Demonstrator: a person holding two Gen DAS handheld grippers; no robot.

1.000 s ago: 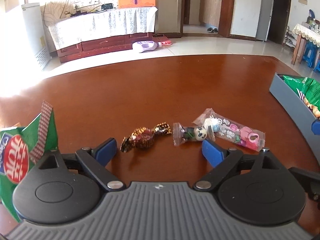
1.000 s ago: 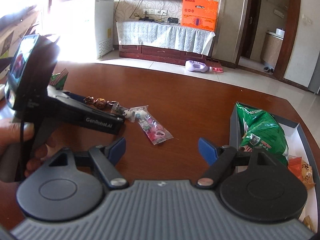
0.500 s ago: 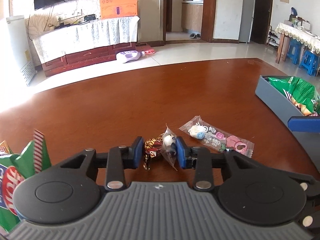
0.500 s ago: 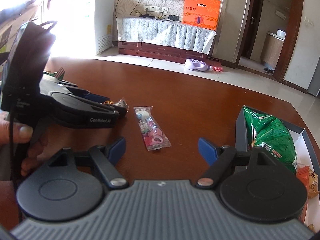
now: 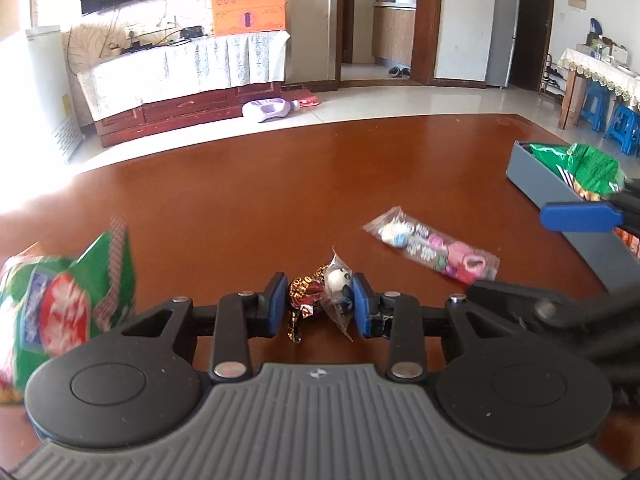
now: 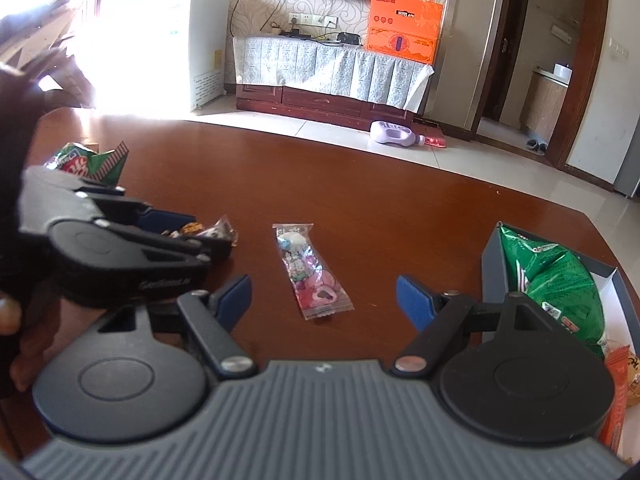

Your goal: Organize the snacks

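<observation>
Left gripper [image 5: 320, 304]: jaws narrow, pinching two sweets at once, the brown-gold foil candy [image 5: 305, 294] and the panda candy [image 5: 338, 286], left of the pink pkt [image 5: 434, 249]. Both look light and crinkly w/ slippery twist ends, so grip the bodies. Pink pkt is flat and soft, long axis running toward the grey box [image 6: 491, 256] in the left view. Right gripper [image 6: 324, 300]: jaws wide, empty, just short of the pkt.

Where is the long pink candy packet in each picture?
Left wrist view: the pink candy packet lies on the table, right of centre, beyond the left tongs.
Right wrist view: the same packet lies near the middle, ahead of the open right tongs.
Shared landmark: the grey box holding a green bag, to the packet's right in both.
</observation>
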